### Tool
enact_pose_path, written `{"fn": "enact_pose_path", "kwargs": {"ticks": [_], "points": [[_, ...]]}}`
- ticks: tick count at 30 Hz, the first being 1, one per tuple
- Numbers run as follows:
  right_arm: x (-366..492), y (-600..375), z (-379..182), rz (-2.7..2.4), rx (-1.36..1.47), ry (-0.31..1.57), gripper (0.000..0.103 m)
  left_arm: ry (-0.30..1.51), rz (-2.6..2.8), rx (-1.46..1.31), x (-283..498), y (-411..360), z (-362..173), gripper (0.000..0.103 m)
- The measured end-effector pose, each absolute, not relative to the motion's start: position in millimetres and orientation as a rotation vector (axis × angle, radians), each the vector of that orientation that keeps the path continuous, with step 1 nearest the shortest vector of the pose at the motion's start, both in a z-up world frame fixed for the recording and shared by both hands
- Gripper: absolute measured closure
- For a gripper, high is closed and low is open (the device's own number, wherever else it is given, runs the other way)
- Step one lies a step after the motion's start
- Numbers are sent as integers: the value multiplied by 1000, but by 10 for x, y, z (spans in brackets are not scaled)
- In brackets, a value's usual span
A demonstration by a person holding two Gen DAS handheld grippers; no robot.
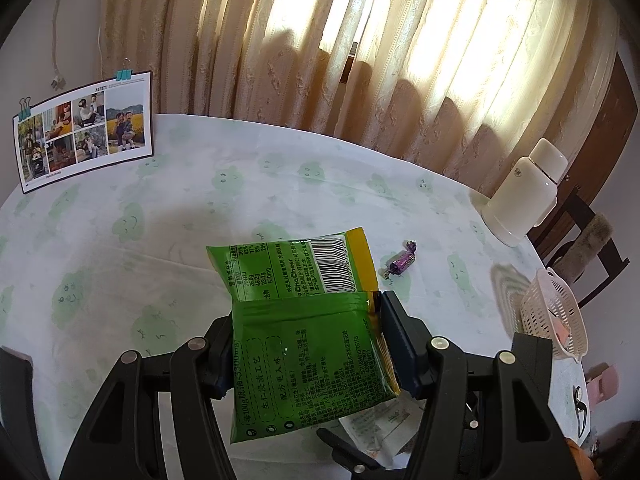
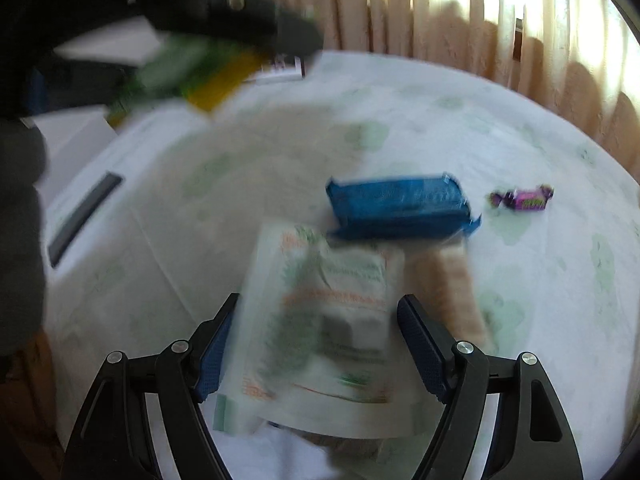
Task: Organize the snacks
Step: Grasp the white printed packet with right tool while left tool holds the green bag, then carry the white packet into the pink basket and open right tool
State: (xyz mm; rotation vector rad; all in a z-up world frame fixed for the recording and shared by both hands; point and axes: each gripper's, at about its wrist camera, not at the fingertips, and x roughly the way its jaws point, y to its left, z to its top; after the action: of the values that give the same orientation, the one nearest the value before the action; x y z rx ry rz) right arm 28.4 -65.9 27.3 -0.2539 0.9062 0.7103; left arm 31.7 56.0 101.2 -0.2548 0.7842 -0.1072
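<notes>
- Our left gripper (image 1: 308, 344) is clamped on the green snack packet (image 1: 304, 320), both pads pressing its sides; the packet is lifted off the tablecloth (image 1: 160, 248), folded at mid-height.
- Our right gripper (image 2: 316, 340) stands spread around a white pouch (image 2: 320, 300) lying on the cloth. We judge the pads are not yet pressing it, though blur leaves this uncertain.
- Beyond the white pouch lies a blue packet (image 2: 396, 208), touching or overlapping it; the purple candy (image 2: 524, 198) sits apart, further right of the blue packet.
- The pink basket (image 1: 554, 312), right of the green packet, looks the likely destination.
- Risk: closing on the pouch could drag the blue packet or the tan item beside it; the slick, folded green packet could slip.
- Hard to read: the right view is smeared; the basket's contents are cut off.
</notes>
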Motion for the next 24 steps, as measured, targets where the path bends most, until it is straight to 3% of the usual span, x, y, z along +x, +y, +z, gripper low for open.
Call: {"fn": "enact_pose_path", "kwargs": {"ticks": [4,6,8,10,24], "points": [[315,-649,285,696,-240,913,28,782,-111,-256,298,546,1025,45],[333,-649,294,678,-235,912,35,782,-112,-256,299,545,1023,45],[345,-649,304,651,-241,906,52,783,-111,-257,298,545,1021,45],[371,-669,301,644,-226,907,58,783,-112,-257,297,545,1022,45],[271,-968,558,633,-62,817,59,781,-111,-256,295,540,1010,45]]}}
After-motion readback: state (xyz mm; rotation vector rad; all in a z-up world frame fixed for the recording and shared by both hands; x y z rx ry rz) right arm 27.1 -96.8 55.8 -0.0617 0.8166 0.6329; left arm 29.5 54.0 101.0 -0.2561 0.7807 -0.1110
